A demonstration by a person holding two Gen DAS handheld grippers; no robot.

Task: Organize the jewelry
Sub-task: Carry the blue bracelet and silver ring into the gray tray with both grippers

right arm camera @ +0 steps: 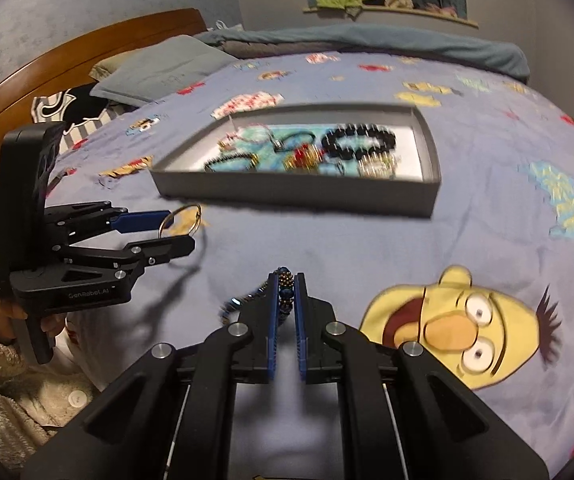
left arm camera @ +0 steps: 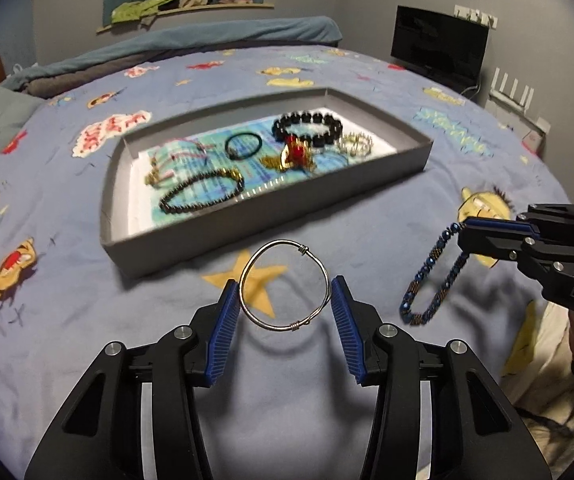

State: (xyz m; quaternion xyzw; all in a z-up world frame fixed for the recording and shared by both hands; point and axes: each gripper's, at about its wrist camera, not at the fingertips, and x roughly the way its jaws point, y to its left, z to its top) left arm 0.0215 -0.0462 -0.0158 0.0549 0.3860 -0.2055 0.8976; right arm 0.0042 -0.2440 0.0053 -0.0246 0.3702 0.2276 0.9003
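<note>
A wide bed fills the room, spread with a soft blue bedsheet (left arm camera: 87, 280) printed with cartoon faces, yellow stars and bright patches; it lies a little rumpled. At the far side a teal blanket (left arm camera: 191, 40) is bunched along the edge, with a grey pillow (right arm camera: 159, 68) and a curved wooden headboard (right arm camera: 87, 52) to the far left. Grey walls rise behind, with a shelf (left arm camera: 191, 10) of crumpled cloth under a green curtain, and a dark screen (left arm camera: 439, 44) stands in the far right corner.

In the middle of the bed sits a shallow grey cardboard tray (left arm camera: 247, 220), straight-walled, its floor lined with a turquoise printed sheet. Inside lie a chunky black bead bracelet (left arm camera: 307, 128), a thin black band (left arm camera: 243, 145), a finer dark beaded strand (left arm camera: 203, 192), a gold and red ornament (left arm camera: 293, 156) and a pale sparkly ring-shaped piece (left arm camera: 354, 145).

Near the tray, just above the sheet, the left gripper (left arm camera: 285, 300) grasps a thin silver wire bangle (left arm camera: 285, 286), its ribbed blue pads pressing on either side of the hoop. To the right, the right gripper (right arm camera: 285, 280) is clenched on a blue beaded bracelet (left arm camera: 435, 280), which hangs in a limp loop, glinting with small faceted beads
</note>
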